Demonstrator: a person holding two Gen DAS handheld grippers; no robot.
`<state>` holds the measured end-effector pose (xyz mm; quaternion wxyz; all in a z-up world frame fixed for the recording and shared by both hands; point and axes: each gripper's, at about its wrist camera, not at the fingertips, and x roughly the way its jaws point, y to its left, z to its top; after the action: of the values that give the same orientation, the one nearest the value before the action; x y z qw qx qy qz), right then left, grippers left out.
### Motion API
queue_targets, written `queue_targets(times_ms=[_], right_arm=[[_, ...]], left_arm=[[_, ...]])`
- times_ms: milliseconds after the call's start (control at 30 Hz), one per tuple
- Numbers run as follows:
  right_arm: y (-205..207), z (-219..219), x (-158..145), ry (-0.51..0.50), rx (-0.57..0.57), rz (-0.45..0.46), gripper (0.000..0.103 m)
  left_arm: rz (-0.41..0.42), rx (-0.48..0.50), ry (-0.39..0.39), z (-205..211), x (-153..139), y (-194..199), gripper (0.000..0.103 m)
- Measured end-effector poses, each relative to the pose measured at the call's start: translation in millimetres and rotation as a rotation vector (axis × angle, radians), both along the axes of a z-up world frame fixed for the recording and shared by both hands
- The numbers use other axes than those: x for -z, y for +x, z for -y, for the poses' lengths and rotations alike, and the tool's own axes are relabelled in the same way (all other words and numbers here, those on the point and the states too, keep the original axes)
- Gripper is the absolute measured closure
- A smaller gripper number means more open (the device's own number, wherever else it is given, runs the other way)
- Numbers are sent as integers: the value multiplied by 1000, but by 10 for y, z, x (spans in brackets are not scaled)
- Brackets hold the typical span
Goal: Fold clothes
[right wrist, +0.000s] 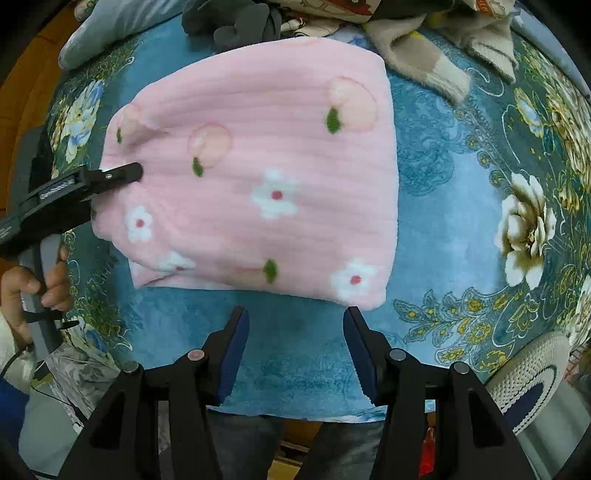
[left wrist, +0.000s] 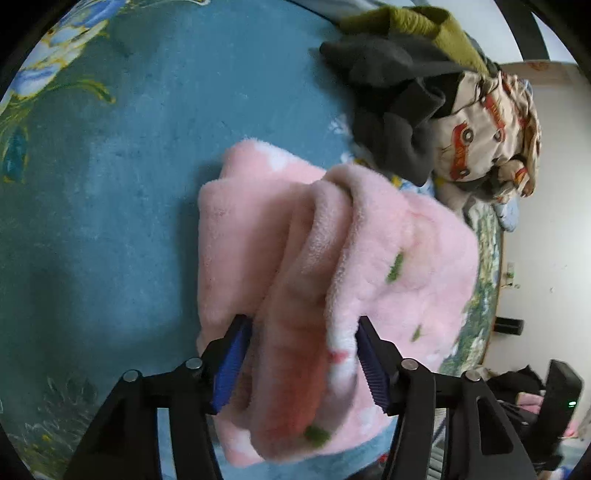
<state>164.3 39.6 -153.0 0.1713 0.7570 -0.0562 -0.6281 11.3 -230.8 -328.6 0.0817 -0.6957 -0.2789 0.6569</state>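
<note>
We had the left gripper (left wrist: 301,363) spread apart, w/ a thick bunched fold of the pink fleece garment (left wrist: 332,258) sitting between its blue pads (left wrist: 231,365); the cloth filled the gap but the pads weren't pinched onto it as far as we could see. From the right wrist view that same gripper (right wrist: 138,171) came in from the left edge, its black tip over the left side of the garment (right wrist: 258,177), and our hand (right wrist: 44,288) was wrapped round its grey handle.

Our right gripper (right wrist: 295,354) was released, jaws wide, nothing between them, hovering just off the near edge of the garment, apart from it.

The garment lay folded into a rough rectangle on the bed cover (right wrist: 443,206), a blue plush w/ big pale flowers and gold leaves. Pink fleece, printed w/ white flowers, peaches and green leaves.

Beyond it, at the far side of the bed, sat a heap of other clothes: a dark grey piece (left wrist: 399,110), an olive-green one (left wrist: 436,33) on top, and a cream fabric w/ red car print (left wrist: 491,129) beside them. In the right wrist view a beige knit item (right wrist: 424,62) lay near the garment's far right corner, not touching as far as we could tell.

The left wrist view was motion-blurred near the pads, so layer count in the fold was hard to make out. The heap was cut off at the frame top in both views.
</note>
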Motion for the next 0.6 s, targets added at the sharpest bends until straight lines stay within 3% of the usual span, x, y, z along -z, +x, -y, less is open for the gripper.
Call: queue_targets(times_ms=[67,100,133,167,267,433,500,600], right_arm=[[-5,24,-24,-3,-6,0,49],[-11,38,-40,-4,-12,-1,49],[-17,51,-50,-3,-18,-3,49],[-23,62,-52,-3,-23,-4,49],[-52,93,-45,-2,-27,-2,49],[-130,125,-72,-21,-14,-14,49],[-166,150,-55,-20,-19,-15,49],[-249,200,-40,-22,-20,-15,49]], left_arm=[[22,-36,23,8,54,-13,42],[8,-46,19,4,29,-11,48],[-11,-46,9,-11,-12,-3,66],[-26,-44,8,-34,-57,18,75],[-74,-57,36,-85,-238,118,79],[-201,-166,118,88,-770,428,80],[-189,-187,63,168,-749,533,79],[-69,-192,0,195,-411,561,78]])
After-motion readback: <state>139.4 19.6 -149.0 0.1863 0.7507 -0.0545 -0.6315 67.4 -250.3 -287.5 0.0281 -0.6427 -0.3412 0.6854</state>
